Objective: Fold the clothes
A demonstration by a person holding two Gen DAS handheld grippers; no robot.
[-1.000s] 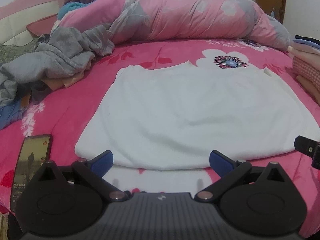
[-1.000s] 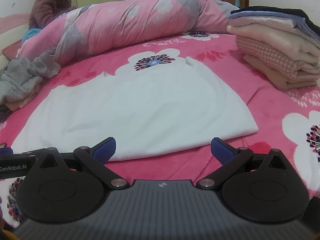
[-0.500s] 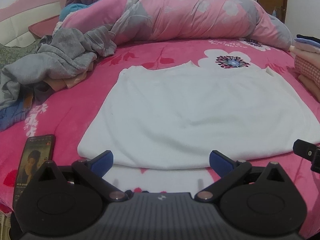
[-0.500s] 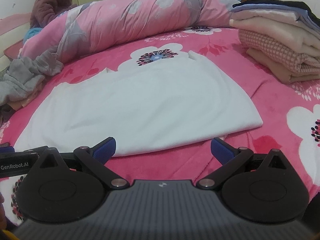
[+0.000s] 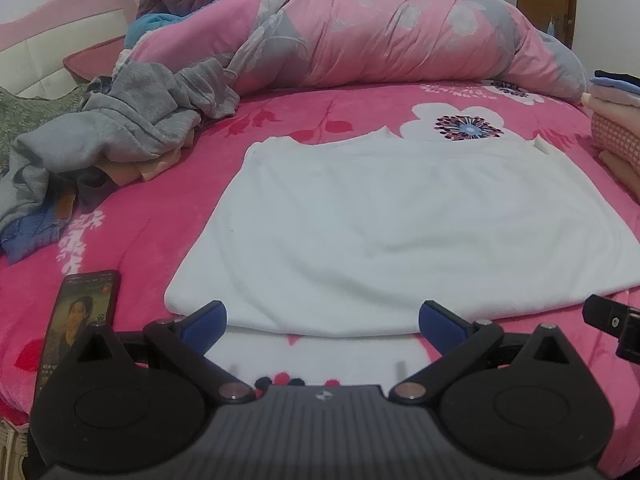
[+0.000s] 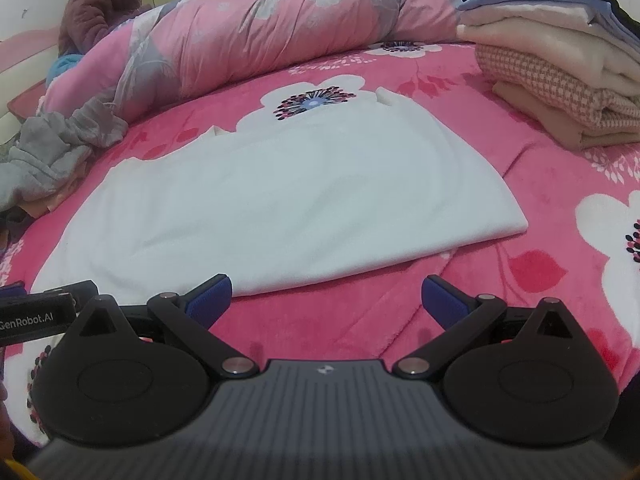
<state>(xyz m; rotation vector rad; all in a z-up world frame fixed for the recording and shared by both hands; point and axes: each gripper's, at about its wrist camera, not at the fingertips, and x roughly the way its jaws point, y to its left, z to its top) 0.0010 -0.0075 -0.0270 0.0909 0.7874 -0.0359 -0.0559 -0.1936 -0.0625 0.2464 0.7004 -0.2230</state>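
A white garment (image 5: 400, 224) lies flat on the pink flowered bed, its near hem just beyond my left gripper (image 5: 322, 326), which stands open and holds nothing. In the right wrist view the same white garment (image 6: 288, 200) spreads to the left and ahead of my right gripper (image 6: 326, 296), also open and empty, over bare bedspread near the hem. Part of the right gripper (image 5: 612, 326) shows at the right edge of the left wrist view. The left gripper (image 6: 36, 312) shows at the left edge of the right wrist view.
A heap of grey unfolded clothes (image 5: 116, 136) lies at the left. A phone (image 5: 80, 316) rests on the bed near my left fingers. A stack of folded clothes (image 6: 560, 76) stands at the right. A rolled pink quilt (image 5: 380, 40) lines the back, a person (image 6: 100, 4) behind it.
Both grippers have drifted slightly back and up, so the garment sits a little farther from the fingers. Both stay open and the garment has not moved.
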